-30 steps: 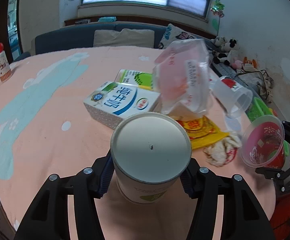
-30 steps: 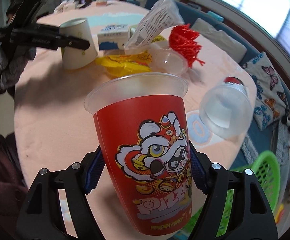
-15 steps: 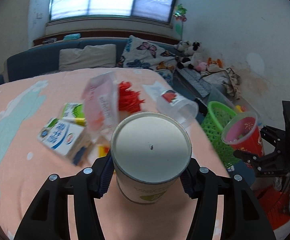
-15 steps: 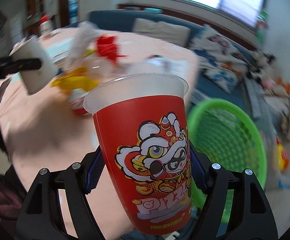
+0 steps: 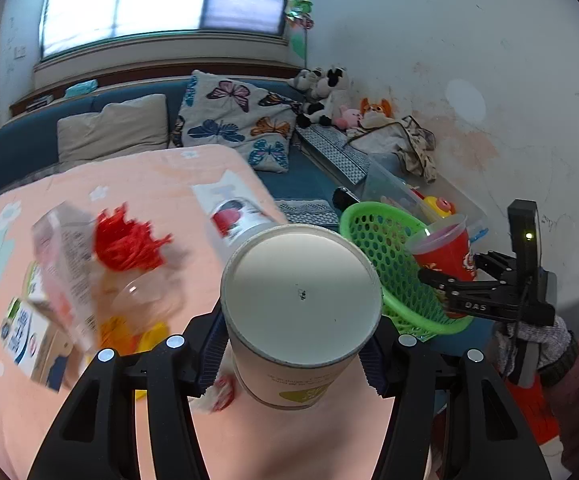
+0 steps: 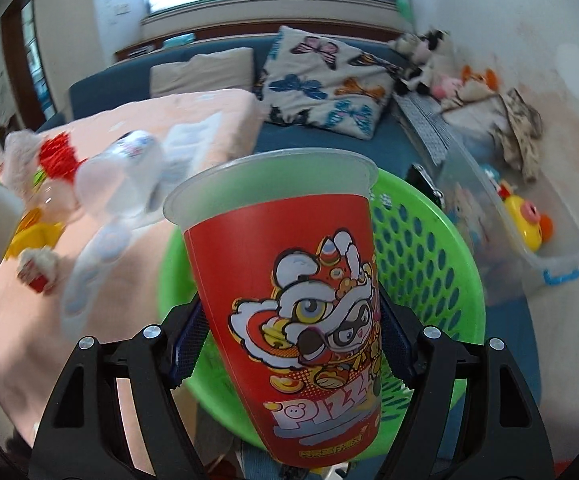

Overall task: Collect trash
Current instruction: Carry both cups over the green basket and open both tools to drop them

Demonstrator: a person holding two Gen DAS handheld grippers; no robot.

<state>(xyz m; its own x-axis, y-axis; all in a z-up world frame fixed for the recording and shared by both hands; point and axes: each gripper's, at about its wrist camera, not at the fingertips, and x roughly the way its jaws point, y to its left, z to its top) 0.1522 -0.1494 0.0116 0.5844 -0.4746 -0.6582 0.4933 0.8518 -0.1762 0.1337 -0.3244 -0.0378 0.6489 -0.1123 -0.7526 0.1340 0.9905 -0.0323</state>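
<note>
1. My left gripper (image 5: 297,344) pinches a white paper cup (image 5: 301,304) between both pads, its round end turned toward my camera and filling the middle of my left view.
2. My right gripper (image 6: 289,344) is clamped on a red plastic cup (image 6: 289,280) with a cartoon lion print, frosted rim up and tilted toward 11 o'clock.
3. Directly behind that red cup, from 9 round to 3 o'clock, sits the green basket (image 6: 421,256), off the edge of the table (image 6: 21,320).
4. In my left view the basket (image 5: 385,240) lies at 3 o'clock of the paper cup, and my right gripper (image 5: 445,280) holds the red cup (image 5: 445,248) over its far rim.
5. On the peach tablecloth at 9 o'clock remain a red tassel (image 5: 125,240), a clear plastic bag (image 5: 65,272), a milk carton (image 5: 25,336), a yellow wrapper (image 5: 145,332) and a clear cup (image 5: 233,220) lying on its side.
</note>
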